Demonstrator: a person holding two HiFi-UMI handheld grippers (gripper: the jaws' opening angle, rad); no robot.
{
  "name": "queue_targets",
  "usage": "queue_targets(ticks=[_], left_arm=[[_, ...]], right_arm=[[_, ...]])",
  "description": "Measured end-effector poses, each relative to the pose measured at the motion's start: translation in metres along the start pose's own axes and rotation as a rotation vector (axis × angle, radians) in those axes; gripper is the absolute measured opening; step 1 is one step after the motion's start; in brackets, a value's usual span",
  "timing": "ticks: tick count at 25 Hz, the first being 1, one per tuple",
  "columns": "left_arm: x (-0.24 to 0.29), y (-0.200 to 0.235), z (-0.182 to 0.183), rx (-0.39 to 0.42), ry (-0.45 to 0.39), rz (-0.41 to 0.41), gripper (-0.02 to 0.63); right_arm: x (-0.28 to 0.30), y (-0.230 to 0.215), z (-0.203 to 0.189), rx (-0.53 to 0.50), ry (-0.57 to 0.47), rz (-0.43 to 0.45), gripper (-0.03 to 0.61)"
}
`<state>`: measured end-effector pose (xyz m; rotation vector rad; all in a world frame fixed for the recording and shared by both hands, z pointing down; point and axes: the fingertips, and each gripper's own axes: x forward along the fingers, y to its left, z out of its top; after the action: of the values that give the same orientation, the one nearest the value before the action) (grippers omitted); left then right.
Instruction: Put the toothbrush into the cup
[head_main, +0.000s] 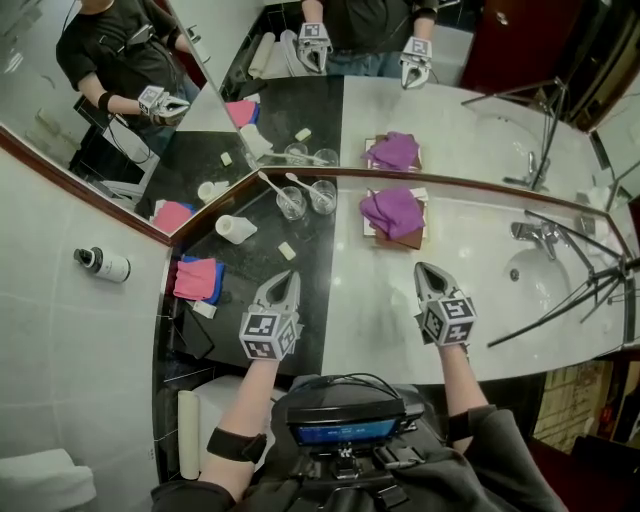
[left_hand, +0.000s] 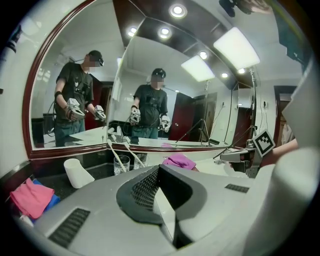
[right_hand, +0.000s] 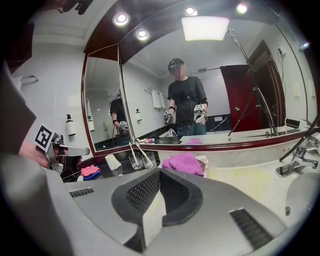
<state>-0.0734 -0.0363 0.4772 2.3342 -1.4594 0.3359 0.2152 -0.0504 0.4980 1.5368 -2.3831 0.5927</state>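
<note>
Left tongs (head_main: 285, 280) and right tongs (head_main: 428, 270) are held out side by side, well apart, tips pointing forward and slightly down. Both have their jaws closed on nothing.

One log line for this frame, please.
left gripper: jaws shut, empty | right gripper: jaws shut, empty | toothbrushes: both standing in glass cups

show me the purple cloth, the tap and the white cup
purple cloth (head_main: 392, 210): head view, middle of the crumpled fabric
tap (head_main: 533, 233): head view, its chrome body beside the basin
white cup (head_main: 236, 229): head view, middle of its side wall
</note>
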Motion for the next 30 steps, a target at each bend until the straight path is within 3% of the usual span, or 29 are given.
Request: queue_targets(ticks=[6,16,30], left_arm=[[0.007,0.008,0.002,-0.053,0.005,0.030,0.003],[0.079,0.045,0.019,-0.234,0.027,-0.030,0.216],[0.178,0.174,0.023,-0.313,0.007,-0.032,0.250]], right_arm=[[0.000,0.000,-0.007,-0.001,0.012,0.011,0.017],[-0.007,-0.001,-0.035,0.042,0.057,-0.004,0.017],[-0.014,-0.024,-0.069,0.102,0.064,-0.103,0.017]])
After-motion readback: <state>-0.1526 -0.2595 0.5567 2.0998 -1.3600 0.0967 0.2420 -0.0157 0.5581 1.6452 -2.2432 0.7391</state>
